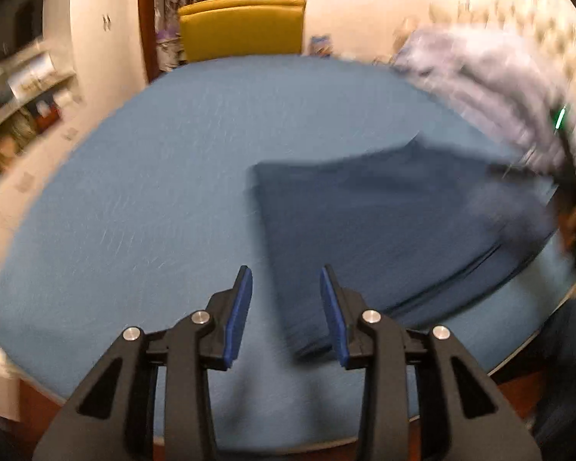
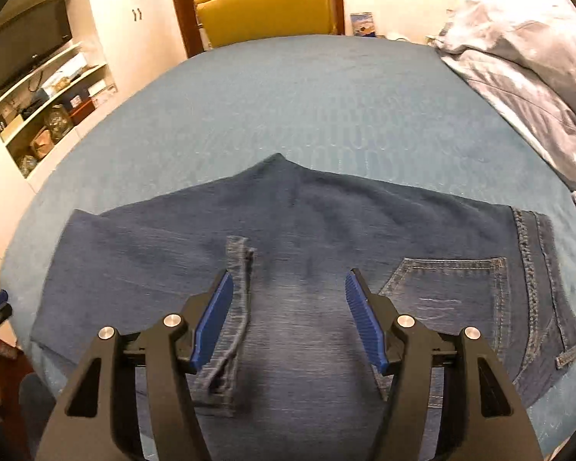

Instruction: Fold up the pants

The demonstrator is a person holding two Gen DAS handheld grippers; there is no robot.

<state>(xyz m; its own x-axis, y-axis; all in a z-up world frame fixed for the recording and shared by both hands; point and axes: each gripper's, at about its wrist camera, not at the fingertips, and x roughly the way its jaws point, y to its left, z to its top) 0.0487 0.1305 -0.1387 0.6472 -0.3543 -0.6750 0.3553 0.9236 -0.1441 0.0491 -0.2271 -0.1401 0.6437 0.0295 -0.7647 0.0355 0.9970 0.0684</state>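
Note:
Dark blue jeans (image 2: 326,238) lie folded flat on the blue bedspread (image 2: 288,107), with the back pocket (image 2: 449,288) and waistband at the right and a leg hem (image 2: 238,296) lying on top. My right gripper (image 2: 290,288) is open and empty just above the jeans, the hem by its left finger. In the blurred left wrist view the jeans (image 1: 384,230) lie ahead and to the right. My left gripper (image 1: 286,280) is open and empty over the bedspread (image 1: 153,192), at the jeans' left edge. The other gripper shows dimly at the right edge (image 1: 572,199).
A yellow chair (image 2: 265,7) stands beyond the bed's far edge. A grey star-patterned duvet (image 2: 526,61) is heaped at the right. Wall shelves and a TV (image 2: 27,38) are at the left. The bed's wooden frame (image 1: 38,407) shows at the near edge.

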